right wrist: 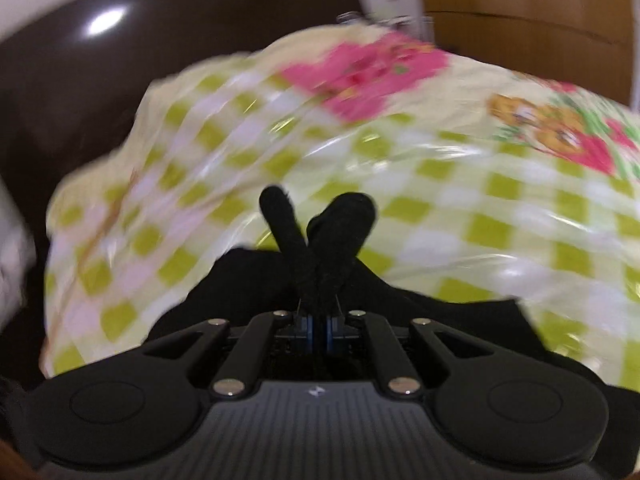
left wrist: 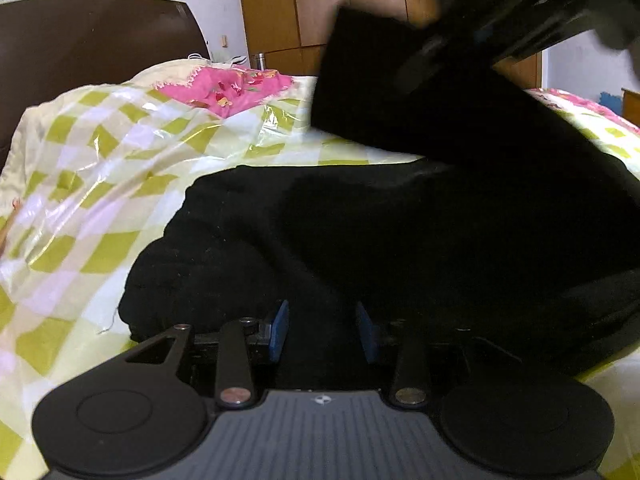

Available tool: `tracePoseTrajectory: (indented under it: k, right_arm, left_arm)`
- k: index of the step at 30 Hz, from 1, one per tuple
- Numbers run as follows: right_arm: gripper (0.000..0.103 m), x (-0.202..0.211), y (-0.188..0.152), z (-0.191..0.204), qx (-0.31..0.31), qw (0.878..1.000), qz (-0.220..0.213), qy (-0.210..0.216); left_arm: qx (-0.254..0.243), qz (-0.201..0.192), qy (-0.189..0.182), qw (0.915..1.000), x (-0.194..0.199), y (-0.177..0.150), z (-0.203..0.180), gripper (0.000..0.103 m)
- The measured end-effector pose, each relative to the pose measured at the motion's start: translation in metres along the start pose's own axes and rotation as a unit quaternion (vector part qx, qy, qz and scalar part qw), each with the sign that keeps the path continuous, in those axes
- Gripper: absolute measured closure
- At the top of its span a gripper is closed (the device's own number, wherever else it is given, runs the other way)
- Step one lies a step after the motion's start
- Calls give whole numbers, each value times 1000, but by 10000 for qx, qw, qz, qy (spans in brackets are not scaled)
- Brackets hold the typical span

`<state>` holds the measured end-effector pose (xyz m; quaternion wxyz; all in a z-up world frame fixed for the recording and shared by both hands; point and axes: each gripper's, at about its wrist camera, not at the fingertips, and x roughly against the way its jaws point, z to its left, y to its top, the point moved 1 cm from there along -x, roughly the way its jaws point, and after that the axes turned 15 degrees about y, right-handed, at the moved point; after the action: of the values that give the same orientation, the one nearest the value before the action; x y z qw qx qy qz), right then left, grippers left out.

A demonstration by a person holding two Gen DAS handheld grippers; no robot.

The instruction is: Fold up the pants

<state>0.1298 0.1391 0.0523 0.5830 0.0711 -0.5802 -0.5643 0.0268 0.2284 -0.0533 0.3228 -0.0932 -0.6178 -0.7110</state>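
Black pants (left wrist: 360,232) lie bunched on a bed with a green-and-white checked cover (left wrist: 100,184). My left gripper (left wrist: 323,330) sits low against the near edge of the pants, its blue pads (left wrist: 280,326) apart with black cloth lying between them. At the upper right of the left wrist view, my right gripper (left wrist: 460,36), blurred, holds one pant leg (left wrist: 360,64) lifted above the bed. In the right wrist view that gripper (right wrist: 320,322) is shut on black pants cloth (right wrist: 320,248), and two folds of it stick out past the fingertips.
A dark brown headboard (left wrist: 92,40) stands at the back left, with a wooden wardrobe (left wrist: 304,0) behind the bed. A pink flowered cloth (left wrist: 228,88) lies at the far side of the cover, and a small metal flask (left wrist: 260,60) stands beyond it.
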Motion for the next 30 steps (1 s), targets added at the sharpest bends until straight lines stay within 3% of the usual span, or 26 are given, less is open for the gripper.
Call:
tracePoseTrajectory:
  k: [6,15,19,23,26,30]
  right_arm:
    - [97,-48,-38,42,1372,9883,568,-360]
    - [93,-60,-31,32,1300,9886,494,-576]
    - [97,-42,-9,9,399,9979,128,-489]
    - [97,7,31,-6,-48,9936,-878,-710]
    - [96,24,48,11,346,9879,-1340,-698]
    - [96,-16,18,59,1356,9876,-756,-236]
  left_arm:
    - [276,-23,-153,9995,-3,-3,6,55]
    - [358,-81,-218,9991,-7,-5,10,56]
    - [362,-88,-233,9990,-5,-7,10,56]
    - [367,-124,-253,9989,-1,-13,12,56]
    - [390,-139,-257,9988,-1,-15,13,56]
    - [394,-142,-246,9988,-1,-16,14,56]
